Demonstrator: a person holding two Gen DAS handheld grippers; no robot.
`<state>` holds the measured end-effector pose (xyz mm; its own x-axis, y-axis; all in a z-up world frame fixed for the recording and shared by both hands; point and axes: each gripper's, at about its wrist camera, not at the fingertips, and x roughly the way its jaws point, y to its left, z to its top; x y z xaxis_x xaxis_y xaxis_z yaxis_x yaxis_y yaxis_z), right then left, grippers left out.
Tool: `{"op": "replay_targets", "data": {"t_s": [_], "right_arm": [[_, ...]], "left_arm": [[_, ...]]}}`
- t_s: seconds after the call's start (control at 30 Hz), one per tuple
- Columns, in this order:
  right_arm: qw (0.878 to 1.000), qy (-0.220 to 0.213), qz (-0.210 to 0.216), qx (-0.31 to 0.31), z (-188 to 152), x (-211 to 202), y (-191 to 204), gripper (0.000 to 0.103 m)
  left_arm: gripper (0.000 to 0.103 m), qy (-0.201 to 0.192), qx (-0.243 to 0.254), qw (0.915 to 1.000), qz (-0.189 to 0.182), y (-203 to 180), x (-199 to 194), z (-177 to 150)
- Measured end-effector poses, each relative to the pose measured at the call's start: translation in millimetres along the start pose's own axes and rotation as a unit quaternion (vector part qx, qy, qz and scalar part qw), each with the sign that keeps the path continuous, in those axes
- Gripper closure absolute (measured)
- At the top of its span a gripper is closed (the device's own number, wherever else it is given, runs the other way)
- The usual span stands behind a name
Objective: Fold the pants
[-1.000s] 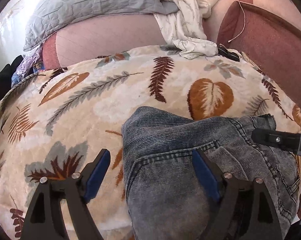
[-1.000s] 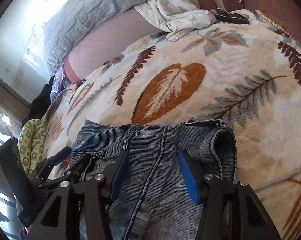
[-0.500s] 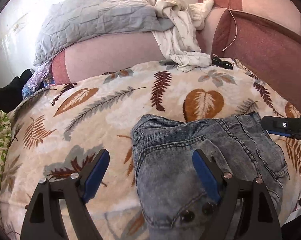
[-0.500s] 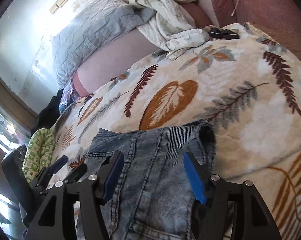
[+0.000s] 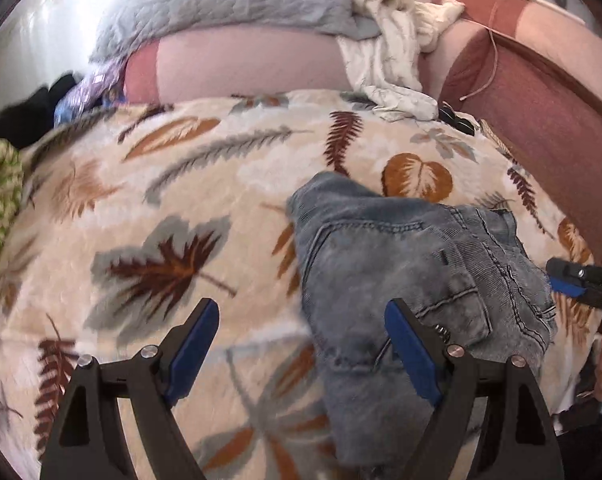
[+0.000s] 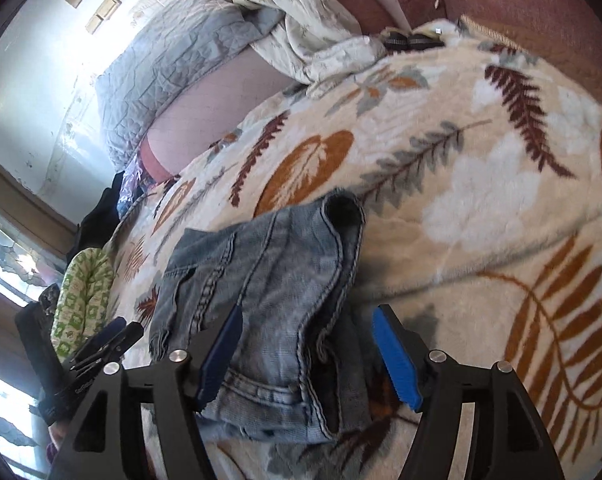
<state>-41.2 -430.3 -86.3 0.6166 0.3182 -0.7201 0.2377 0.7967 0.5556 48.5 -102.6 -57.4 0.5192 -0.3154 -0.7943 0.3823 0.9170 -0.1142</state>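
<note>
Pants (image 5: 401, 272) look pretty much folded already, sitting as a compact denim bundle on the leaf-print blanket (image 5: 189, 208).

From what I can see the jeans are doubled over into a thick stack, waistband and pocket seams showing on top, so my guess is the main folds are done and only a bit of squaring up or smoothing is left. One open cuff end (image 6: 343, 210) pokes up a little in the right wrist view. Left gripper (image 5: 301, 344) hovers low over the near-left edge of the bundle, fingers spread wide, nothing between them. Right gripper (image 6: 307, 354) hangs over the near end of the stack, jaws also wide apart, and it doesn't look like it's pinching any fabric.
</note>
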Motion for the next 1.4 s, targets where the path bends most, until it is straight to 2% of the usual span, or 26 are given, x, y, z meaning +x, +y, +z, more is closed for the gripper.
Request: {"op": "replay_targets", "data": {"t_s": [0.13,0.23,0.3,0.43,0.57,0.7,0.8,0.97,1.13,1.4], "right_arm": [[1.0,0.031,-0.002,0.002,-0.7,15.2,-0.4,0.031],[0.998,0.056,-0.01,0.001,-2.0,27.6,-2.6,0.031],[0.998,0.063,-0.013,0.0,-3.0,31.7,-4.7,0.031],[0.997,0.071,0.008,0.019,-2.9,35.5,-13.8,0.028],[0.996,0.08,0.027,0.028,-2.6,39.0,-18.4,0.024],[0.995,0.086,0.042,0.031,-2.6,40.2,-20.5,0.023],[0.99,0.106,0.079,0.042,-4.6,43.4,-23.7,0.023],[0.984,0.116,0.12,0.065,-7.4,49.1,-27.1,0.022],[0.979,0.12,0.147,0.067,-8.1,53.4,-24.5,0.014],[0.984,0.101,0.128,0.07,1.1,67.2,-13.6,0.015]], "left_arm": [[0.018,0.019,-0.029,0.9986,-0.04,11.1,6.0,-3.0],[0.017,0.029,-0.011,0.9969,-0.073,5.2,10.4,-4.8],[0.018,0.031,0.001,0.9965,-0.077,0.0,13.8,-6.4],[0.017,0.056,-0.004,0.991,-0.122,-4.4,24.1,-10.2],[0.017,0.066,-0.005,0.9886,-0.135,-5.8,28.3,-14.0],[0.017,0.074,-0.013,0.9832,-0.166,-5.1,30.7,-13.9],[0.017,0.083,-0.012,0.9783,-0.189,-9.0,34.5,-15.6],[0.017,0.095,-0.035,0.9724,-0.21,-7.5,41.7,-15.7],[0.017,0.103,-0.041,0.9704,-0.214,-5.5,41.2,-14.0],[0.017,0.105,-0.067,0.9668,-0.223,-4.6,50.5,-9.4]]}}
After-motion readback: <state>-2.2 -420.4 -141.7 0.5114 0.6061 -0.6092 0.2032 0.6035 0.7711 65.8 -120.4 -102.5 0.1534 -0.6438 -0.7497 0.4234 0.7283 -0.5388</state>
